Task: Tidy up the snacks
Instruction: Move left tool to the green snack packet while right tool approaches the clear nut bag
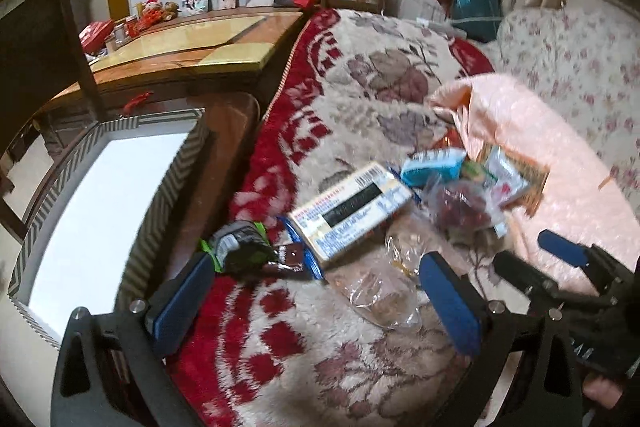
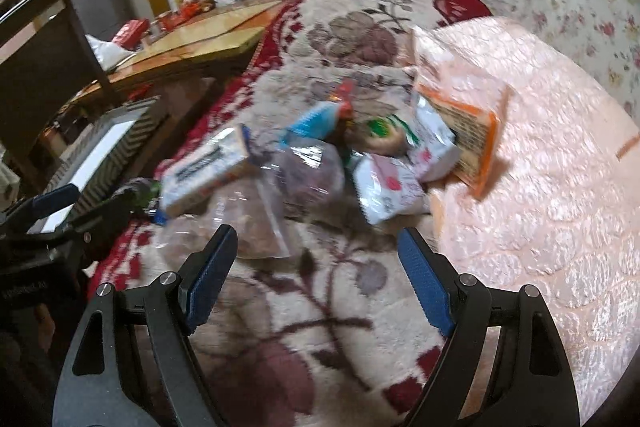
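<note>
A heap of snacks lies on a red and cream floral blanket (image 1: 360,99). In it are a cream box (image 1: 350,211), a black and green packet (image 1: 240,247), a brown wrapper (image 1: 290,259), a clear bag of brown pieces (image 1: 384,287), a clear bag of dark red pieces (image 1: 460,207) and a blue packet (image 1: 430,167). My left gripper (image 1: 316,303) stands open just short of the clear bag and holds nothing. My right gripper (image 2: 318,277) is open and empty too, in front of the clear bag (image 2: 248,227). White packets (image 2: 388,191) and an orange packet (image 2: 472,131) lie beyond it.
A striped box (image 1: 104,207) with a white inside stands open at the left, below the blanket's edge. A wooden table (image 1: 192,47) is behind it. A pink quilt (image 2: 540,147) covers the right side. The two grippers are close side by side.
</note>
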Available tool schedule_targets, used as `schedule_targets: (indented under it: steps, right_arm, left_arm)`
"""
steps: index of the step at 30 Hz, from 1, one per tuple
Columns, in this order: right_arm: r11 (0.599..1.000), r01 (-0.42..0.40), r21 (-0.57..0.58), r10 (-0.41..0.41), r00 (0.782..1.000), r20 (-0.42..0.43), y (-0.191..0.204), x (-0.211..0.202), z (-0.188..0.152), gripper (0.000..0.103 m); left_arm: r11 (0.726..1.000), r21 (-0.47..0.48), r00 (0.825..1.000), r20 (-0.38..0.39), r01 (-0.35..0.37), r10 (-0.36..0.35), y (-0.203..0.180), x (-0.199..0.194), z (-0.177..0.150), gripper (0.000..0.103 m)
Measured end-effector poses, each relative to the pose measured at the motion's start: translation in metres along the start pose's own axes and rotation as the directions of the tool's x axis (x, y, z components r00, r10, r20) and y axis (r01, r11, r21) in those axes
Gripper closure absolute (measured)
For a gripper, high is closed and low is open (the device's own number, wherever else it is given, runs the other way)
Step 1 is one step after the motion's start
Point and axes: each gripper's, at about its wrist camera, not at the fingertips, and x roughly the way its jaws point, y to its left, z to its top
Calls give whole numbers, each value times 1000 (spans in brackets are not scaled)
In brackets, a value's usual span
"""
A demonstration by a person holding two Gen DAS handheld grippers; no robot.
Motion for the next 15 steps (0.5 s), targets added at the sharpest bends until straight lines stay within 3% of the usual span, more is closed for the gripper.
schedule_targets:
  steps: [8,15]
  right_arm:
    - [993,-35,-112,39,999,30,24,-20,12,20]
    - [991,-57,-117,59,998,16,25,-20,13,20]
  left_arm:
    - [999,-32,1000,-7,1,-1,13,-1,3,0]
    - [997,-83,1000,-18,6,-8,25,2,0,0]
